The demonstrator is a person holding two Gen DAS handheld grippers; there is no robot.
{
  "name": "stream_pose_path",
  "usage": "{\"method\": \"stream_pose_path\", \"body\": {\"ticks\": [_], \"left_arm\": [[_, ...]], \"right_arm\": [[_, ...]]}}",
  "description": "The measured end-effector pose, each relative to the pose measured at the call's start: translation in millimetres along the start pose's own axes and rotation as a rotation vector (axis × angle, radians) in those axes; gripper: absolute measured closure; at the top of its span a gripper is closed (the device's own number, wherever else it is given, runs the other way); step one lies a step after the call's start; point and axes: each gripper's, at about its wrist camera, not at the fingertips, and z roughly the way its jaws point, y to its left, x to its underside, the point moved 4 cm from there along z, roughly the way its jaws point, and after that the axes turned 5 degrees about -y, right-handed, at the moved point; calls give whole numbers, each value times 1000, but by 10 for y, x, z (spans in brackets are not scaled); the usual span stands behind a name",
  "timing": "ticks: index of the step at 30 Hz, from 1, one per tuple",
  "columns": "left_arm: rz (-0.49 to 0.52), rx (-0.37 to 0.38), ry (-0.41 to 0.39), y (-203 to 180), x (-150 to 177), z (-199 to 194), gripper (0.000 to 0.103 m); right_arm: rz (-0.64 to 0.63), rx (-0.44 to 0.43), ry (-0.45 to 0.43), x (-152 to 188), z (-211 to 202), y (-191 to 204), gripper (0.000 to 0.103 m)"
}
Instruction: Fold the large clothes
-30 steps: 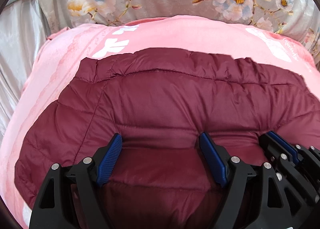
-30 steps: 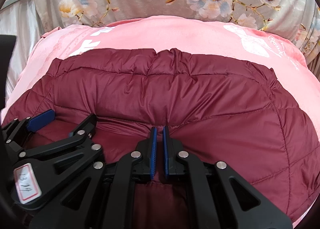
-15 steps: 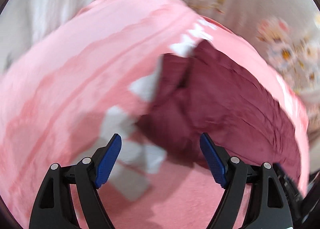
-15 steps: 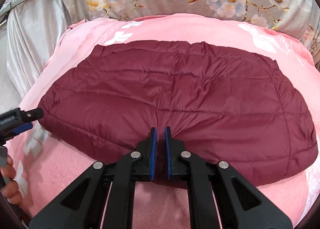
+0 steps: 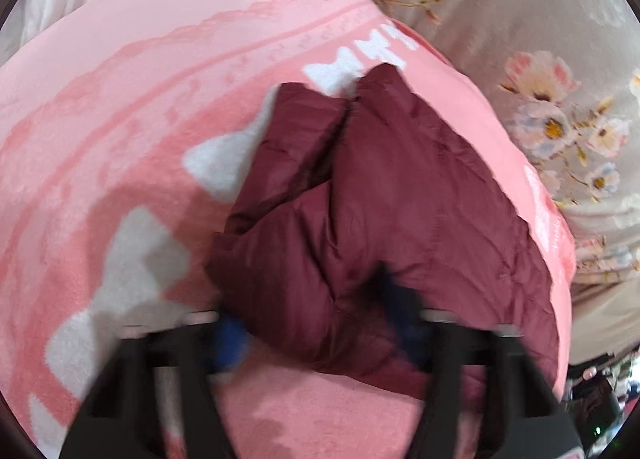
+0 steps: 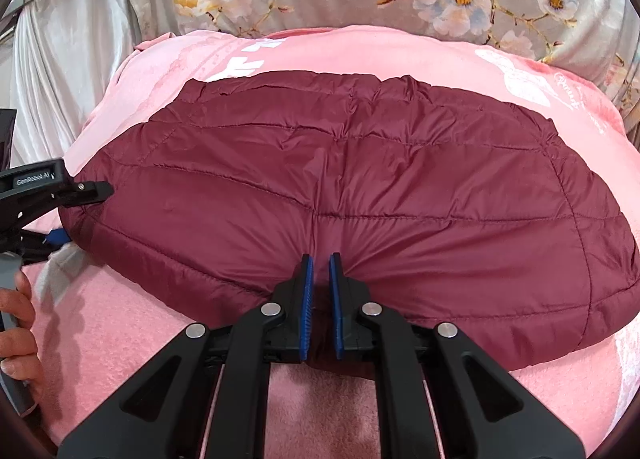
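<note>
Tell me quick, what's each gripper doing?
Left gripper: just been closing around the jacket's end; blurred, grip cannot be told.
Right gripper: closed, holding the jacket's near edge.

The left hand-held gripper (image 5: pixel 316 335) swung to the jacket's (image 5: pixel 380 211) end, jaws closing, apparently around it.
</note>
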Motion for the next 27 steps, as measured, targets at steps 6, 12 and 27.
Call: {"method": "stream_pose_path", "body": {"ticks": [6, 12, 27], "left_arm": [[99, 95, -79, -310, -136, -619, 94], [284, 127, -203, -823, -167, -1358, 95], [632, 300, -110, -2468, 771, -1058, 95]], "right_arm": [[70, -69, 61, 43, -126, -4, 94], [50, -201, 105, 224, -222, 477, 94], [299, -79, -17, 231, -1029, -805, 94]]}}
